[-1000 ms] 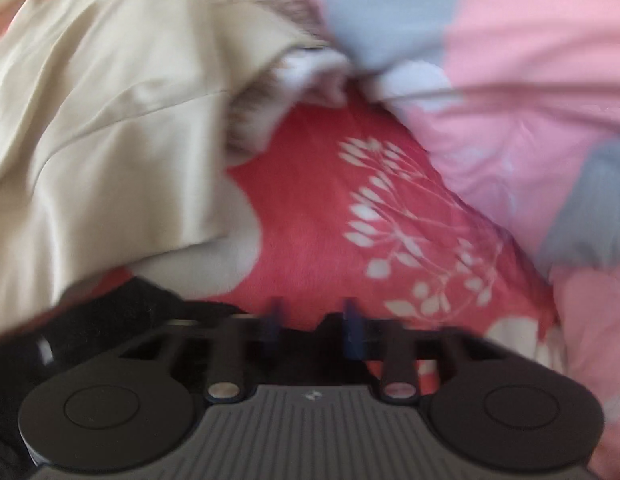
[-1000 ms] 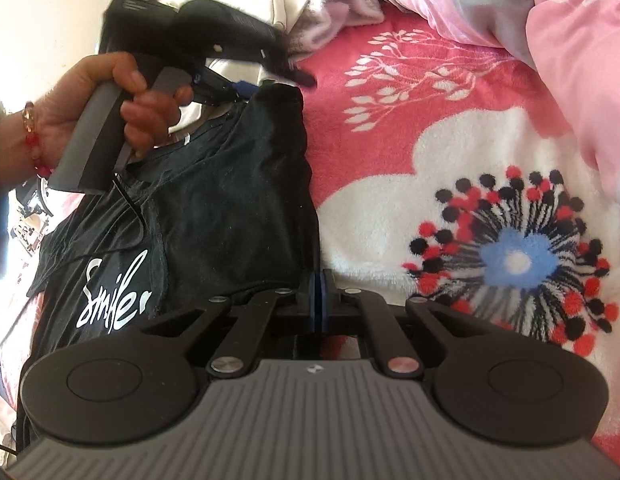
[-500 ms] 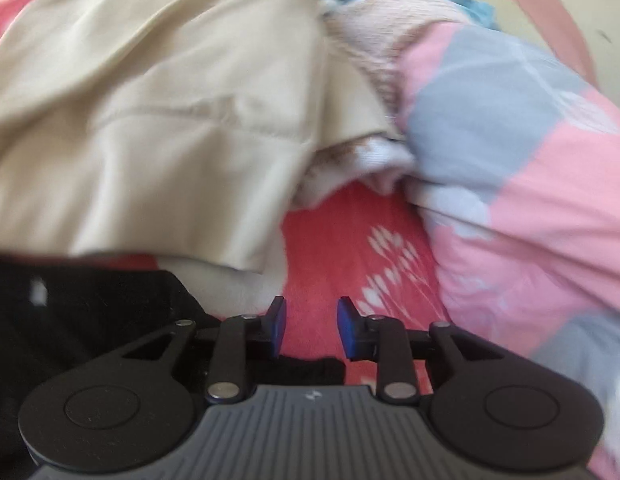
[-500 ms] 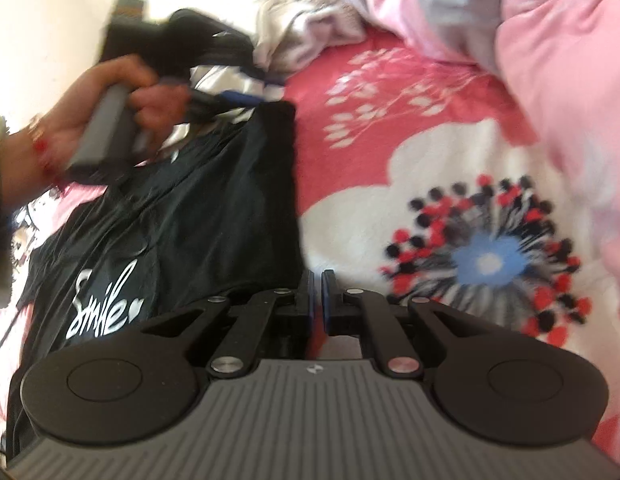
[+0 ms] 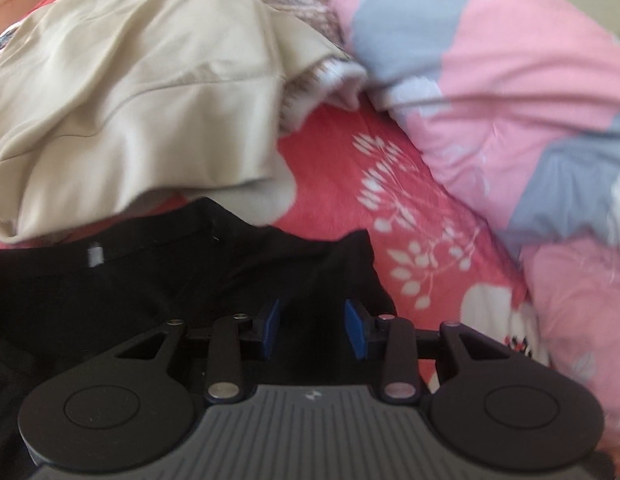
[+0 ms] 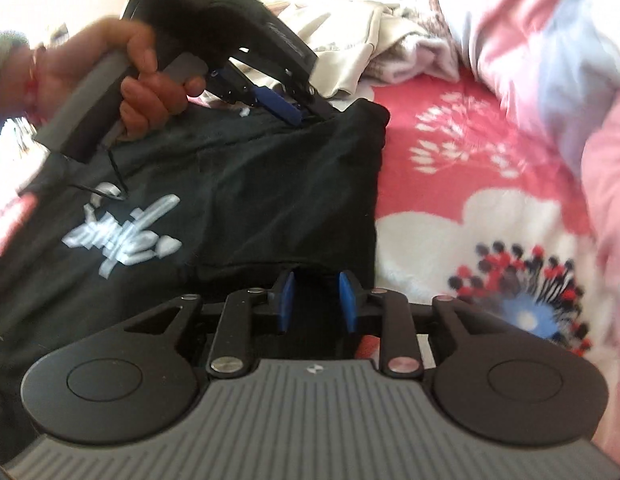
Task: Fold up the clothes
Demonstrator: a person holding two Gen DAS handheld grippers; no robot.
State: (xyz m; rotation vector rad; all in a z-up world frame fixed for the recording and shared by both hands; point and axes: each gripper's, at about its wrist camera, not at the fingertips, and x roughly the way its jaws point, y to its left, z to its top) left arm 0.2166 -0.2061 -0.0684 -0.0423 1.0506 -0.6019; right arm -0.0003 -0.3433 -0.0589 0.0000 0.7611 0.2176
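- Black T-shirt point(image 6: 245, 200) with white script print lies flat on the red floral blanket point(image 6: 450, 152); folded edge runs 12-to-6 in the right wrist view
- Right gripper point(image 6: 314, 300): jaws opening, black cloth between the blue pads, not pinched
- Left gripper point(image 5: 312, 330): jaws opening at the shirt's 12 o'clock corner, cloth under the gap, not held
- Both equally near
- Count: one black shirt, one beige garment point(image 5: 129, 92), one knit piece point(image 5: 310, 4), two grippers
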